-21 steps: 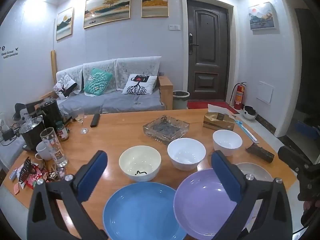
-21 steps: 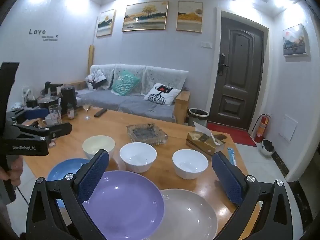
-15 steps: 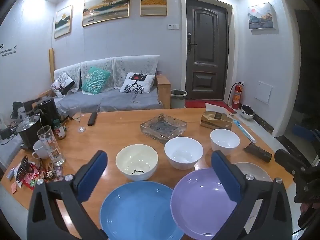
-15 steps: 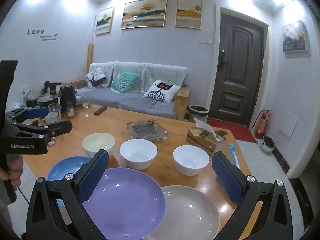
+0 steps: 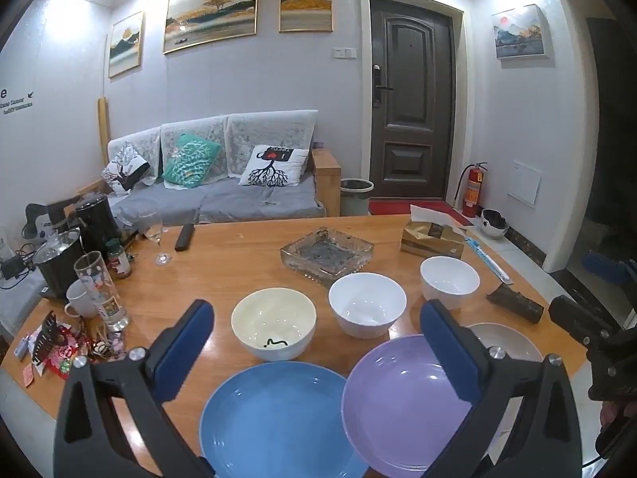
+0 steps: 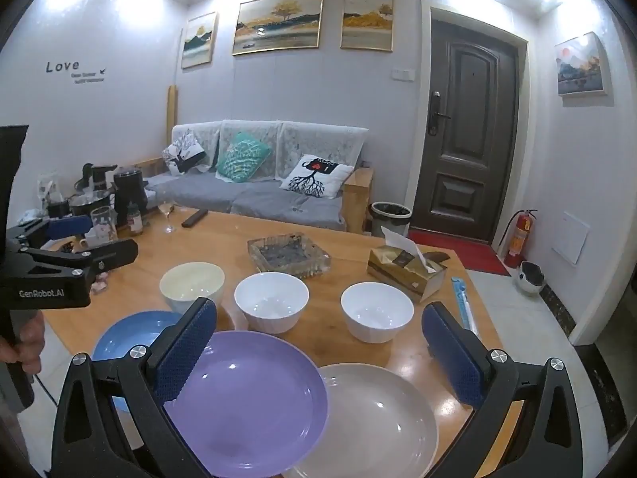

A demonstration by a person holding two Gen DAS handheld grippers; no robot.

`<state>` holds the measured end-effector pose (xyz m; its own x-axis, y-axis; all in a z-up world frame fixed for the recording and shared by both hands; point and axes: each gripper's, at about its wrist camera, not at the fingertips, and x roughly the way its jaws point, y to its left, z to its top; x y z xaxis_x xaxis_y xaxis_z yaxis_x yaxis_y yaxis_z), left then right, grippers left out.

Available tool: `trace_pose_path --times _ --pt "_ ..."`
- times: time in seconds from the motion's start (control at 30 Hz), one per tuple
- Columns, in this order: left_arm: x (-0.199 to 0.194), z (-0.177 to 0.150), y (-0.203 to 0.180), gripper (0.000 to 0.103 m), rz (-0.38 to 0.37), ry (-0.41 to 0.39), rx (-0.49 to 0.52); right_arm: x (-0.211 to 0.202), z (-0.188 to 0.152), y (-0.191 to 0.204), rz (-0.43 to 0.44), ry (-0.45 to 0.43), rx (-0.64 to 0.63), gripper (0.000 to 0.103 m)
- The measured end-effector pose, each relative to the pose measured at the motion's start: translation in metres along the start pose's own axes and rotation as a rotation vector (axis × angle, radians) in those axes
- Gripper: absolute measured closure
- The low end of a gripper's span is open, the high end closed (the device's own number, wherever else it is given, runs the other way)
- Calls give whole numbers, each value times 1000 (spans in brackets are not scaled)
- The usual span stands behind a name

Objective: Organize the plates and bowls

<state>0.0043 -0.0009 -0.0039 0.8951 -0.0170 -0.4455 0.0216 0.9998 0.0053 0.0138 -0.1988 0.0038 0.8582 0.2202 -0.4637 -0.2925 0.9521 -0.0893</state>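
Three plates lie in a row along the wooden table's near edge: a blue plate [image 5: 274, 414] [image 6: 131, 334], a purple plate [image 5: 402, 402] [image 6: 247, 398] and a beige plate [image 5: 505, 342] [image 6: 378, 418]. Behind them stand a cream bowl [image 5: 274, 322] [image 6: 192, 285] and two white bowls [image 5: 367, 302] [image 5: 450, 281] [image 6: 271, 298] [image 6: 377, 310]. My left gripper [image 5: 314, 326] is open and empty above the blue and purple plates. My right gripper [image 6: 318, 326] is open and empty above the purple and beige plates.
A glass ashtray [image 5: 326, 253] and a tissue box [image 5: 432, 237] sit behind the bowls. Glasses, a mug, kettles and clutter [image 5: 91, 279] crowd the table's left side. A dark block [image 5: 515, 306] and a blue pen [image 5: 487, 257] lie at the right edge.
Both grippers have drifted slightly; the dishes sit a little lower and closer in each view. Nothing was grasped or moved.
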Motion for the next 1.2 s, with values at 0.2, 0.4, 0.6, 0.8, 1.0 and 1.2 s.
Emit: trace_pose_path --times 0.2,0.4,0.6,0.8,1.0,1.2 --pt "0 0 0 0 0 -1 -2 -7 2 -2 2 -18 13 2" --pt "-2 0 -1 0 -1 -2 -3 -11 3 -2 5 -29 21 2" --pt "-3 0 -3 0 5 -3 2 -13 3 -1 4 -32 23 2" --pt "-6 0 -5 0 -3 -4 0 -13 4 -2 4 -32 21 2" --pt "-8 0 -5 0 -5 -9 -2 -16 5 -4 5 -38 25 2" --pt "-9 0 -5 0 -7 -10 -1 -17 5 -5 6 -39 26 2"
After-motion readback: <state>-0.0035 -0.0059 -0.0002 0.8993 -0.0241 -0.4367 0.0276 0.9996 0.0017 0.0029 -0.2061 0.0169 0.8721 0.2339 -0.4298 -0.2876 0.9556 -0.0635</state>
